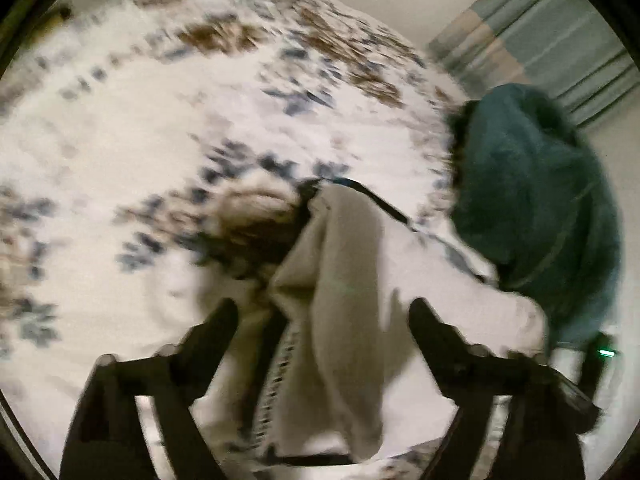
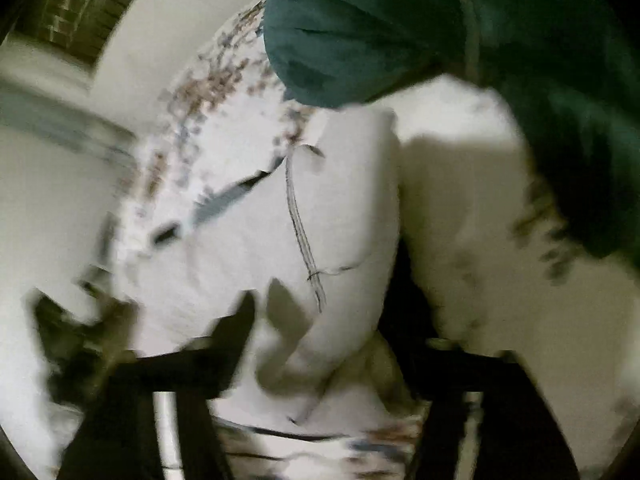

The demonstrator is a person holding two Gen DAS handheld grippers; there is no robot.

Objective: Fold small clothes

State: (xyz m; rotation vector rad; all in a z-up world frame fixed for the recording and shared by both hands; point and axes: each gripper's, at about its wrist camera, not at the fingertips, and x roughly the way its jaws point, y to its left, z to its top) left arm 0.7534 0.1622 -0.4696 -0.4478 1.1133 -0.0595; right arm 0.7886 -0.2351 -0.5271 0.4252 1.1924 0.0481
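Left wrist view: the left gripper point(image 1: 322, 312) stands with jaws spread, the pale garment point(image 1: 336, 280) lying between them untouched — long axis running away from the jaws over the floral bedspread point(image 1: 120, 140). A teal cloth point(image 1: 536, 200) hangs right of the garment. The right gripper point(image 2: 332, 320) (blurred) is also spread, the garment point(image 2: 280, 220) ahead; neither clearly nearer.

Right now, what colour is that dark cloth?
Teal green cloth, clearest in the right wrist view.
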